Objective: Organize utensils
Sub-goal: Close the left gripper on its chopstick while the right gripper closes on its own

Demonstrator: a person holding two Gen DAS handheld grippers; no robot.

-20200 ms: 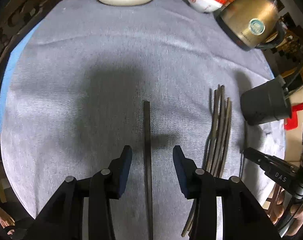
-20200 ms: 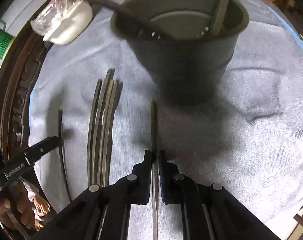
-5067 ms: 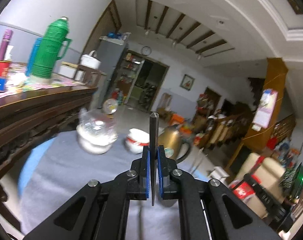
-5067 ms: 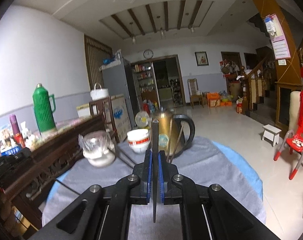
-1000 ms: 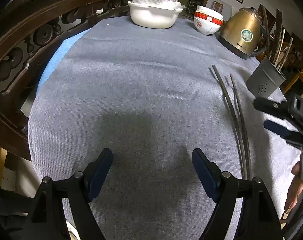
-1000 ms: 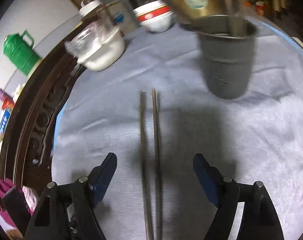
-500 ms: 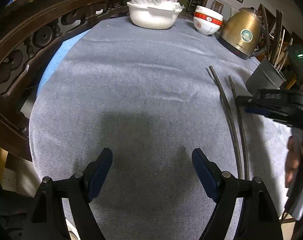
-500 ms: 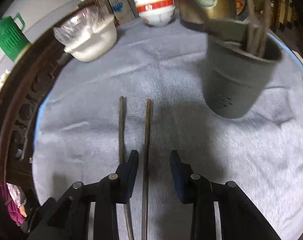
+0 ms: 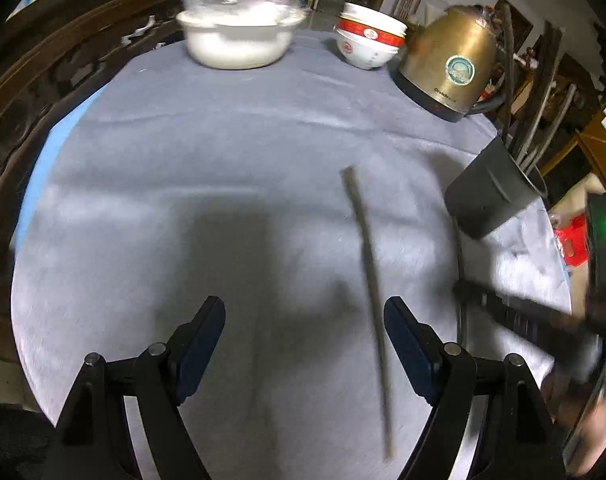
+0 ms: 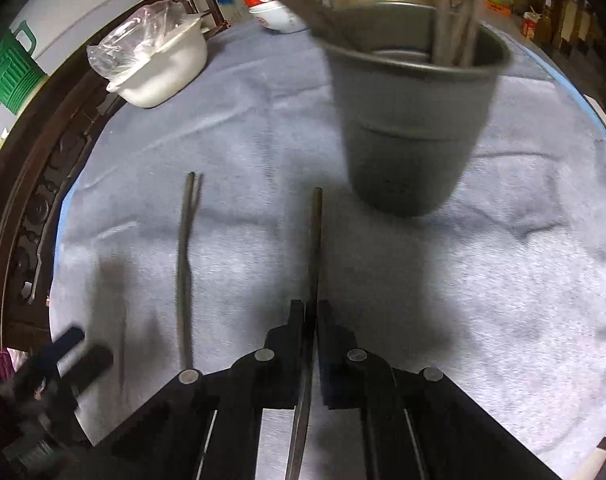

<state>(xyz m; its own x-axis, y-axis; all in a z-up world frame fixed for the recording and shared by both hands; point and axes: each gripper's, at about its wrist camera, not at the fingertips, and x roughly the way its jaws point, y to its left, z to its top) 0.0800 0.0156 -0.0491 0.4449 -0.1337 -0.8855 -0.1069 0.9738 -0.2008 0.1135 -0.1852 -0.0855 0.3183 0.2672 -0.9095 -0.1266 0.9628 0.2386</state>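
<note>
R gripper (image 10: 311, 320) clenched on one chopstick (image 10: 315, 240), tip pointing ahead toward grey holder (image 10: 411, 136). L gripper (image 9: 303, 336) jaws wide, holding nothing; second chopstick (image 9: 369, 276) lies by its right pad.

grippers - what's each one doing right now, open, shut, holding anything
Left gripper: open, holding nothing.
Right gripper: jaws have just closed, shut on a chopstick lying on the cloth.
</note>
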